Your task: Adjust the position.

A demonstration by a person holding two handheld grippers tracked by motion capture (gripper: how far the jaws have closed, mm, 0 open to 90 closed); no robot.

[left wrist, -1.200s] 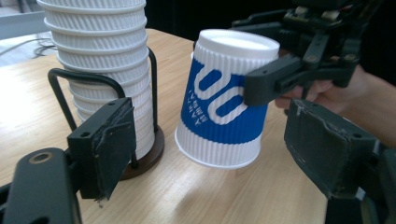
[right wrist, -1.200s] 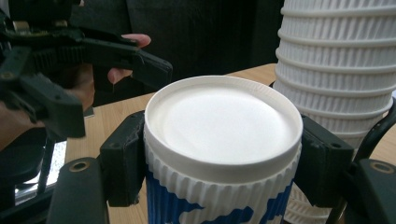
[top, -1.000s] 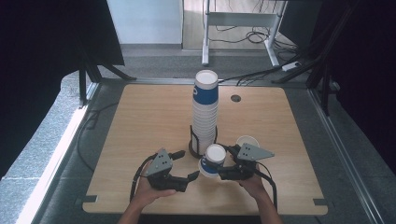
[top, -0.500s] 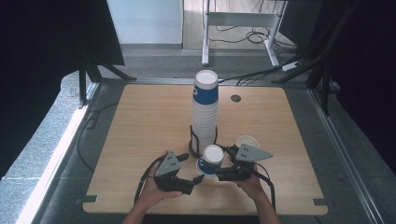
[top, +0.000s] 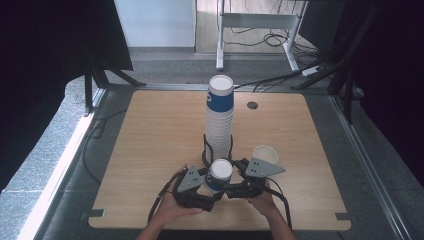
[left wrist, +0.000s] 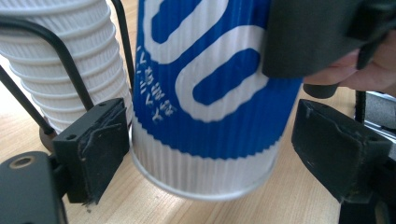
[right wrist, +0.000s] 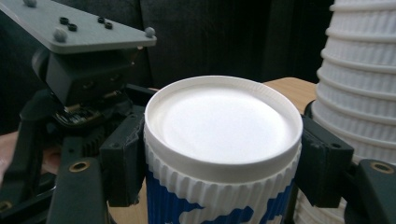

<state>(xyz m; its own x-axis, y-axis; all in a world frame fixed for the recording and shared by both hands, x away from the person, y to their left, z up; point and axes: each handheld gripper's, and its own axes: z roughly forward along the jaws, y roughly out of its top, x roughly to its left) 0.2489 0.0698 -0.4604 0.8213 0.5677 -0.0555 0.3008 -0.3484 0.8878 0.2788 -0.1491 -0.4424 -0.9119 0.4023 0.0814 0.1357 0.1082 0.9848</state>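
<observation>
In the high view, the blue cup [top: 219, 175] stands just in front of the tall cup stack [top: 220, 120], between the left gripper [top: 192, 186] and the right gripper [top: 246, 181]. A loose white cup [top: 264, 152] stands to the right of the stack.

In the left gripper view, the jaws have just been opening. They now stand at both sides of the cup's [left wrist: 210, 102] lower part with gaps, not pressing it. The cup's base looks slightly lifted from the table [left wrist: 289, 196], close beside the stack [left wrist: 65, 70].

In the right gripper view, the jaws clamp the cup [right wrist: 219, 186] just under its white lid [right wrist: 222, 123].

To do this step well, I think the right gripper should keep the cup upright and steady, while the left moves away without touching the stack's wire holder [left wrist: 70, 60]. That holder and the raised base are not visible in the right gripper view; the fitted lid is not visible in the left one.
</observation>
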